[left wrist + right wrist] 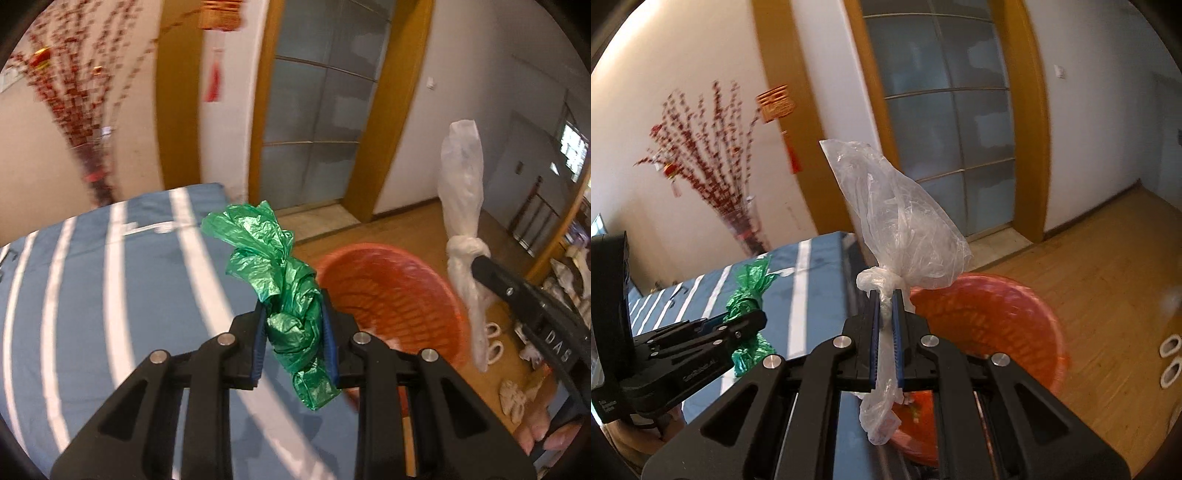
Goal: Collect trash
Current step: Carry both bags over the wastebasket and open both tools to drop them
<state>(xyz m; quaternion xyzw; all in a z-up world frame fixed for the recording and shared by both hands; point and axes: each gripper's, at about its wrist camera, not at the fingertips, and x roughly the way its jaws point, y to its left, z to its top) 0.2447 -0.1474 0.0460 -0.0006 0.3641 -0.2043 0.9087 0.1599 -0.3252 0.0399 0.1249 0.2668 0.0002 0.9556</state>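
Note:
My left gripper (294, 306) is shut on a crumpled green plastic bag (280, 273), knotted and held upright over the edge of a blue striped bed (110, 288). My right gripper (885, 295) is shut on a knotted clear white plastic bag (905, 221), pinched just below its knot. In the left wrist view that white bag (463, 206) stands to the right, over the orange-red basket (391, 291). The right wrist view shows the left gripper (753, 317) with the green bag (750, 295) at lower left. The basket (997, 321) sits on the floor just beyond both grippers.
A wooden floor (1100, 280) spreads to the right, with white slippers (1169, 356) on it. A frosted glass sliding door (945, 122) in a yellow wooden frame stands ahead. A vase of red blossom branches (713, 166) is by the wall behind the bed.

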